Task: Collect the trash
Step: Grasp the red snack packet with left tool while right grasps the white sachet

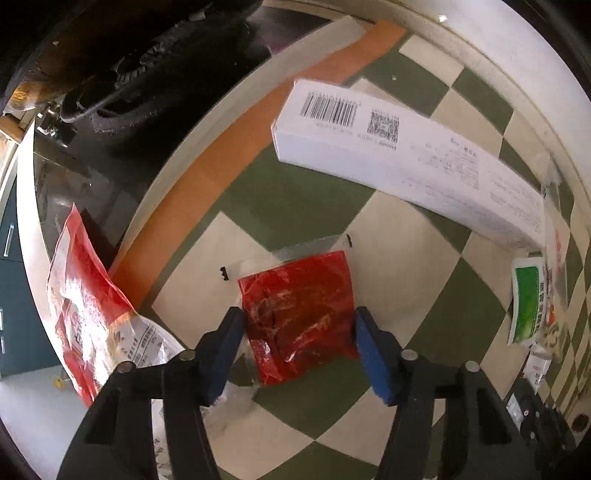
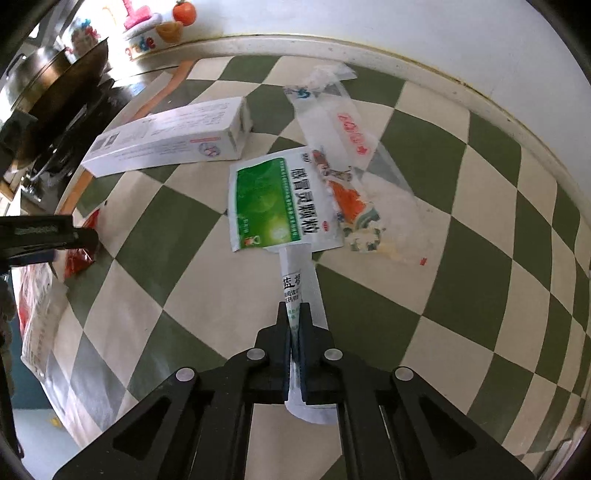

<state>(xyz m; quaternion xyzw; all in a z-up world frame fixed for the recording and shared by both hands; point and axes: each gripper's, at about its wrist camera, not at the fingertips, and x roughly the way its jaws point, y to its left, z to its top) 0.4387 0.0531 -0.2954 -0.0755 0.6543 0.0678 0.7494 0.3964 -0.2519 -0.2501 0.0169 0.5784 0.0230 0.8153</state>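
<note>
My left gripper point(image 1: 299, 317) is open, its blue pads on either side of a red sauce packet point(image 1: 299, 314) lying on the green-and-cream checkered cloth point(image 1: 295, 192). My right gripper point(image 2: 294, 314) is shut on a small white sachet with printed text point(image 2: 293, 284), held edge-on above the cloth. Just beyond it lie a green-and-white sachet point(image 2: 273, 203) and a clear printed wrapper point(image 2: 347, 147). A long white box with a barcode point(image 1: 399, 162) lies further back; it also shows in the right wrist view point(image 2: 166, 136).
A red-and-white bag point(image 1: 88, 302) hangs over the table's left edge. A dark stove with pans point(image 2: 55, 92) stands at the left, beyond an orange strip point(image 1: 221, 155). A white wall point(image 2: 406, 29) runs along the back. My left gripper point(image 2: 48, 232) shows at the right view's left edge.
</note>
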